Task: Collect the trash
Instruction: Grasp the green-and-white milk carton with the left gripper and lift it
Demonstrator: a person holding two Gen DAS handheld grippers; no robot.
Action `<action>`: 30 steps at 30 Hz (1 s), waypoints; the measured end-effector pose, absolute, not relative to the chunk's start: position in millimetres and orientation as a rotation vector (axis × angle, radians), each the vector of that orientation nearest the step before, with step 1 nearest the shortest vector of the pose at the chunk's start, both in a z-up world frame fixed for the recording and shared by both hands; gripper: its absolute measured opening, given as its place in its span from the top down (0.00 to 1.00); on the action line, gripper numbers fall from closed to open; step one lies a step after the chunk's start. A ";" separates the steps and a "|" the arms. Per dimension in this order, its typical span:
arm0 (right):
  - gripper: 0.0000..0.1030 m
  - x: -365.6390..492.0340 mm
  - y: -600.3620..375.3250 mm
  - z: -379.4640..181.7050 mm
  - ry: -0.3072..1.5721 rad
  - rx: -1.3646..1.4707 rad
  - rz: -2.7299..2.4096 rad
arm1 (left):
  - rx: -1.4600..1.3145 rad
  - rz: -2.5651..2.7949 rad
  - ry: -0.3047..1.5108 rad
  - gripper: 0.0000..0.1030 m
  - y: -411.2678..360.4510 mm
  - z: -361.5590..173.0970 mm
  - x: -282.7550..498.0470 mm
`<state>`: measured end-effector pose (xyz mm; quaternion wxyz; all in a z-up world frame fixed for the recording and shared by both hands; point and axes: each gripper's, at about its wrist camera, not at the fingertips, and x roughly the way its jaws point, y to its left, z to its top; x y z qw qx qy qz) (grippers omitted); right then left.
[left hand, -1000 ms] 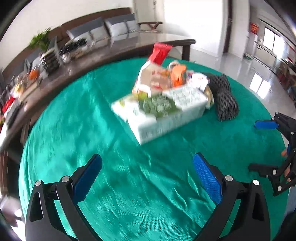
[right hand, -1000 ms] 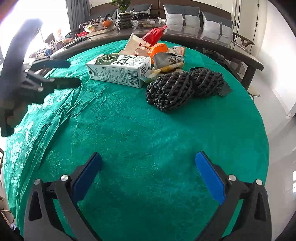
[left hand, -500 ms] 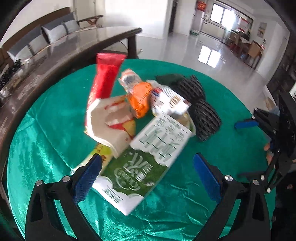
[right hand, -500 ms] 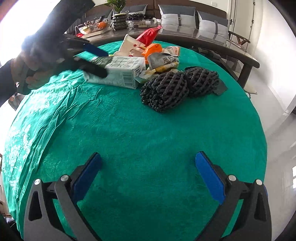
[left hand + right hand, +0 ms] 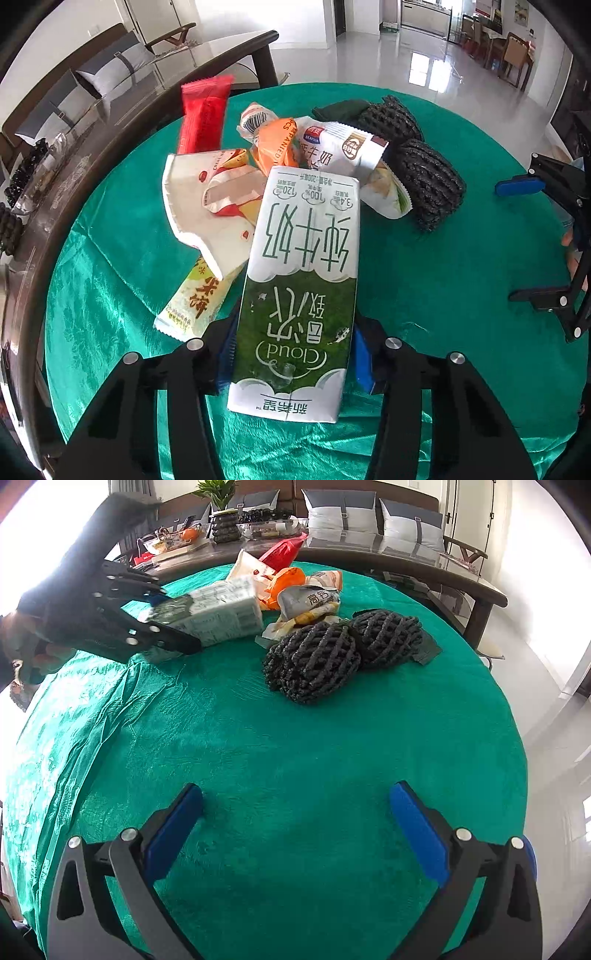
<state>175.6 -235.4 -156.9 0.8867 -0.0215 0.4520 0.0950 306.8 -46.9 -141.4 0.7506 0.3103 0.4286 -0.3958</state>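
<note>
A green and white milk carton [image 5: 299, 291] lies on the green tablecloth [image 5: 424, 295]. My left gripper [image 5: 291, 354] is shut on the carton's near end, one blue pad on each side. It also shows in the right wrist view [image 5: 173, 627], gripping the carton [image 5: 221, 613]. Behind the carton lie a red wrapper [image 5: 203, 110], an orange wrapper [image 5: 277, 144], a white torn packet [image 5: 207, 206] and a yellow snack packet [image 5: 195, 299]. Two black foam nets [image 5: 340, 653] lie to the right. My right gripper [image 5: 295, 827] is open and empty over bare cloth.
A long dark wooden table [image 5: 369, 554] with bowls, a plant and clutter runs behind the round table. A sofa with grey cushions [image 5: 369, 513] stands beyond it. The round table's edge [image 5: 517, 738] drops to a glossy floor on the right.
My left gripper moved forward onto the milk carton and closed on it. My right gripper stayed open in place.
</note>
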 end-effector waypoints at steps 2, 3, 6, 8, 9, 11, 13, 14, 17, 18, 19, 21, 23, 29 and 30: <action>0.04 175.6 -235.2 -156.8 0.940 -0.045 0.198 | 0.618 -0.845 0.920 0.53 -34.2 -129.5 291.1; 0.04 175.6 -235.4 -156.8 0.940 -0.044 0.197 | 0.592 -0.828 0.913 0.53 -26.2 -124.1 282.6; 0.04 175.5 -234.3 -156.7 0.940 -0.043 0.196 | 0.476 -0.738 0.932 0.53 7.1 -110.5 250.6; 0.04 175.2 -233.6 -156.6 0.940 -0.044 0.195 | 0.351 -0.643 0.966 0.52 31.7 -106.7 231.5; 0.04 175.2 -233.8 -156.6 0.940 -0.043 0.195 | 0.291 -0.579 0.979 0.52 43.6 -106.9 223.2; 0.04 175.2 -233.3 -156.5 0.940 -0.044 0.194 | 0.187 -0.471 1.010 0.52 58.3 -110.3 217.3; 0.04 174.8 -234.2 -156.6 0.940 -0.045 0.194 | 0.124 -0.360 1.019 0.52 69.6 -119.4 210.9; 0.05 174.7 -234.2 -156.6 0.940 -0.044 0.194 | 0.128 -0.319 1.006 0.51 72.0 -123.9 208.4; 0.04 174.8 -234.3 -156.5 0.941 -0.044 0.194 | 0.138 -0.257 0.993 0.50 73.1 -139.8 206.6; 0.04 174.8 -234.3 -156.5 0.941 -0.044 0.194 | 0.140 -0.252 0.991 0.43 72.4 -144.6 205.4; 0.04 174.8 -234.2 -156.4 0.941 -0.043 0.194 | 0.156 -0.234 0.982 0.29 69.1 -148.6 206.7; 0.04 174.3 -234.5 -157.0 0.942 -0.042 0.195 | 0.177 -0.207 0.963 0.16 66.0 -152.7 208.7; 0.04 174.2 -234.4 -157.2 0.943 -0.041 0.194 | 0.159 -0.193 0.956 0.12 70.7 -158.7 208.3; 0.05 201.1 -234.5 -146.4 0.978 0.107 0.098 | 0.101 -0.168 0.959 0.05 81.1 -162.2 209.7; 0.05 208.9 -235.4 -140.9 0.959 0.158 0.067 | 0.099 -0.169 0.959 0.05 81.5 -162.5 208.3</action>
